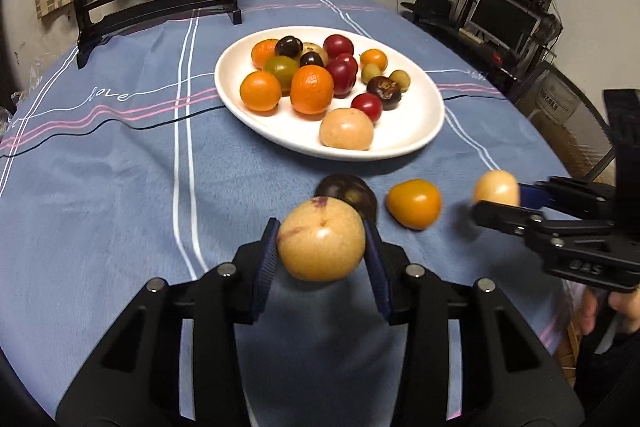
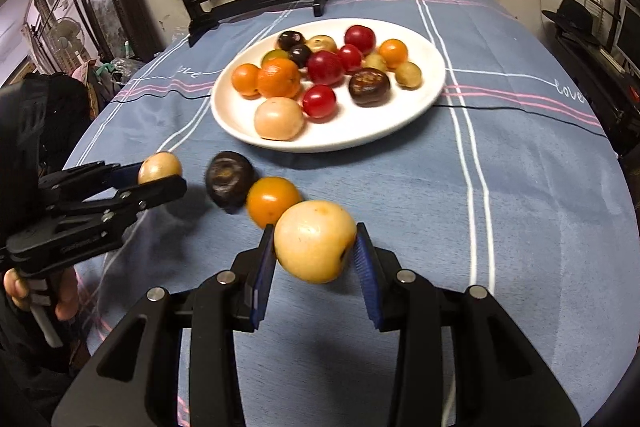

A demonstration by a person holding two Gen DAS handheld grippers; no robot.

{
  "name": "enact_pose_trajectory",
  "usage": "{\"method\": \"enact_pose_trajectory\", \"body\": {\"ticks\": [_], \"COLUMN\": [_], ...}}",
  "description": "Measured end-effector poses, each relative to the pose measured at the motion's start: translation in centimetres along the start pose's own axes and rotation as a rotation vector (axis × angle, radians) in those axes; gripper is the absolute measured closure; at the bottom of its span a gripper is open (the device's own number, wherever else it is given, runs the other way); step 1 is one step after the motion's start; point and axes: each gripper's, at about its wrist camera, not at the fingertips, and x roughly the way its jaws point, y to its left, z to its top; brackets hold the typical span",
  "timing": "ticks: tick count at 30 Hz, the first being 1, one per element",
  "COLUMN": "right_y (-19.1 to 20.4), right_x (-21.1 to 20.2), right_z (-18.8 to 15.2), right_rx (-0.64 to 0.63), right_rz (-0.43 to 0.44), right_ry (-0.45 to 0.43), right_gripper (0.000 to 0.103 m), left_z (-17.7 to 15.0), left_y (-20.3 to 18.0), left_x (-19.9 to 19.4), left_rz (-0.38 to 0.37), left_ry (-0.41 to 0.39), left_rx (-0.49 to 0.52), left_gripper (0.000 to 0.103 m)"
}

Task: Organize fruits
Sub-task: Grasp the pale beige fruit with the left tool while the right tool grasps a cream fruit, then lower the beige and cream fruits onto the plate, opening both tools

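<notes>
left wrist: left gripper (image 1: 322, 247) clamps a smooth round tan fruit (image 1: 321, 243) above the cloth, likely bound for the white plate (image 1: 424, 131); dark fruit (image 1: 347, 191) and orange fruit (image 1: 414, 203) lie loose beyond. right wrist: right gripper (image 2: 316, 247) pinches a pale yellow fruit (image 2: 315, 241); glossy fruits fill the plate.

— What do your claws look like from here?

— My left gripper (image 1: 322, 251) is matte black plastic, two angular arms with cut-out slots, and a round silver screw (image 1: 414, 270) on each knuckle. The finger pads (image 1: 269, 259) are ribbed and dark blue.

— And the other one?

— My right gripper (image 2: 316, 251) is the same build: black frame, silver screw heads, brighter blue ribbed pads (image 2: 366, 267). Seen from its side, raised lettering marks the body, too blurred to read. My hand (image 2: 60, 291) shows bare skin below a dark sleeve.
</notes>
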Motion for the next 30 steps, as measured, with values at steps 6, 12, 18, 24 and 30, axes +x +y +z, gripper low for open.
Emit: {"method": "enact_pose_trajectory", "body": {"ticks": [6, 12, 18, 24, 30], "right_y": [1.2, 1.3, 0.4, -1.4, -3.6], "right_x": [-0.5, -0.9, -0.9, -1.5, 2.1], "right_z": [0.1, 0.1, 0.9, 5.2, 10.8], "right_rx": [-0.017, -0.018, -0.016, -0.070, -0.106], "right_rz": [0.003, -0.006, -0.009, -0.039, -0.049], "right_ry": [-0.011, -0.021, -0.028, -0.052, -0.046], "right_gripper": [0.064, 0.064, 0.064, 0.064, 0.064], "left_z": [-0.4, -0.1, 3.0, 9.3, 15.5], "left_y": [-0.5, -1.1, -1.2, -2.0, -2.2], "left_x": [-1.7, -1.9, -1.2, 0.6, 5.5], "left_rz": [-0.024, -0.013, -0.014, -0.016, -0.022], "left_ry": [-0.022, -0.013, 0.003, -0.013, -0.002], "left_rx": [-0.001, 0.001, -0.014, 0.028, -0.001], "left_gripper": [0.061, 0.061, 0.061, 0.061, 0.061]}}
